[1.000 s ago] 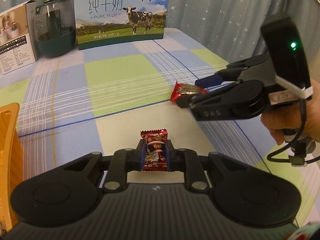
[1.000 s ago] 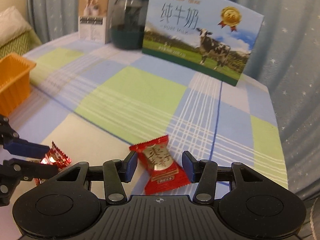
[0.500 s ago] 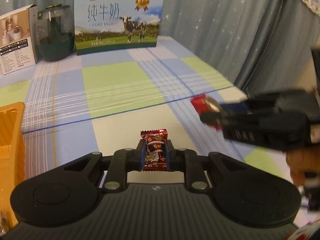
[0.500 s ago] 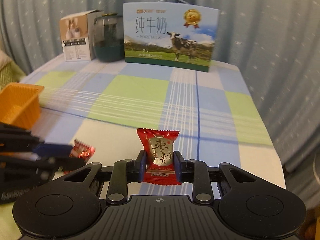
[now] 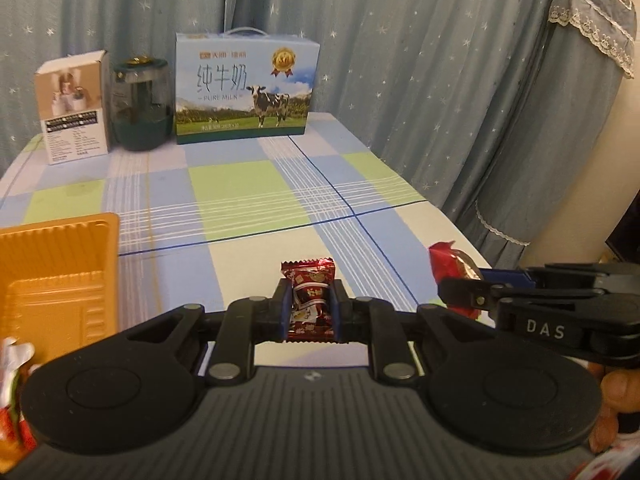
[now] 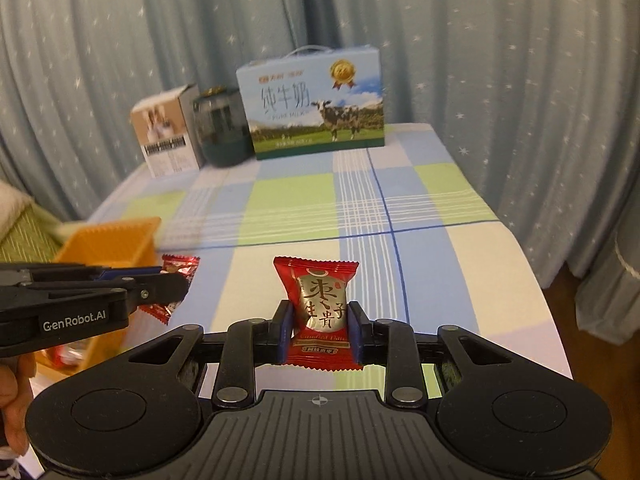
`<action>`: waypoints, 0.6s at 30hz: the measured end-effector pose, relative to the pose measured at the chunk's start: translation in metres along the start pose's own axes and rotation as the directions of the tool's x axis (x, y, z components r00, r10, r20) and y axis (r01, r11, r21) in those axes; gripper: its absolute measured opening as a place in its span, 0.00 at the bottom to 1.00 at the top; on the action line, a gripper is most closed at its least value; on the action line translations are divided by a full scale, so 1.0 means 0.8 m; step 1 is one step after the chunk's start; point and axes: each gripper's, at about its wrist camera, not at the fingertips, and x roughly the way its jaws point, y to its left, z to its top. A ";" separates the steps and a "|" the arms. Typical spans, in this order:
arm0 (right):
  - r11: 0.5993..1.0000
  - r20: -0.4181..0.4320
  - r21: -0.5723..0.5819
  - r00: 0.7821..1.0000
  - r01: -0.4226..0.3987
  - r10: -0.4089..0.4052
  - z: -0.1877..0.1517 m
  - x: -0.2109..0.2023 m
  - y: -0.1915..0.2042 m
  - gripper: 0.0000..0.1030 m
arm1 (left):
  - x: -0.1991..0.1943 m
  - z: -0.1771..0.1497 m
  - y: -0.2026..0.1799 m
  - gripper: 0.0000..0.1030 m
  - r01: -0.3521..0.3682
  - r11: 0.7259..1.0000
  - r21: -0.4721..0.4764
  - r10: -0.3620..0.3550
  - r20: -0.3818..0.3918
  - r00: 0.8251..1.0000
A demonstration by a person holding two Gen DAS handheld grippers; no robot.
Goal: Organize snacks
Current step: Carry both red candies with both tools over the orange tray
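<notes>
My left gripper (image 5: pixel 310 308) is shut on a small dark-red candy (image 5: pixel 309 280), held above the checked tablecloth (image 5: pixel 240 188). My right gripper (image 6: pixel 321 326) is shut on a bigger red snack packet (image 6: pixel 318 292) with a gold oval and dark characters. In the left wrist view the right gripper (image 5: pixel 460 280) reaches in from the right with its red packet (image 5: pixel 448 258). In the right wrist view the left gripper (image 6: pixel 172 282) comes in from the left with its candy (image 6: pixel 180 266). An orange plastic tray (image 5: pixel 60 264) lies at the left; the tray (image 6: pixel 112 240) holds some red wrappers.
At the far end of the table stand a blue milk carton box (image 5: pixel 244 88), a dark green jar (image 5: pixel 138 104) and a white product box (image 5: pixel 72 108). Starred blue curtains (image 5: pixel 400 40) hang behind and to the right. The table's right edge (image 6: pixel 536 280) drops off close by.
The right gripper closed on the red packet and lifted it off the cloth. Both grippers rose and pulled back, and the far boxes now look smaller. The right wrist rolled level.
</notes>
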 end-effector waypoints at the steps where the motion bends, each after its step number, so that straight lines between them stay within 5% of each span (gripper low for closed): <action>1: 1.000 0.000 0.018 1.000 0.000 0.000 -0.003 -0.009 0.002 0.28 | -0.010 -0.001 -0.002 0.17 0.000 1.000 0.005 0.000 0.002 1.000; 18: 0.997 -0.013 0.068 1.000 0.029 -0.028 -0.060 -0.101 0.054 0.28 | -0.120 -0.055 -0.018 0.17 -0.021 0.999 0.025 0.021 -0.005 1.000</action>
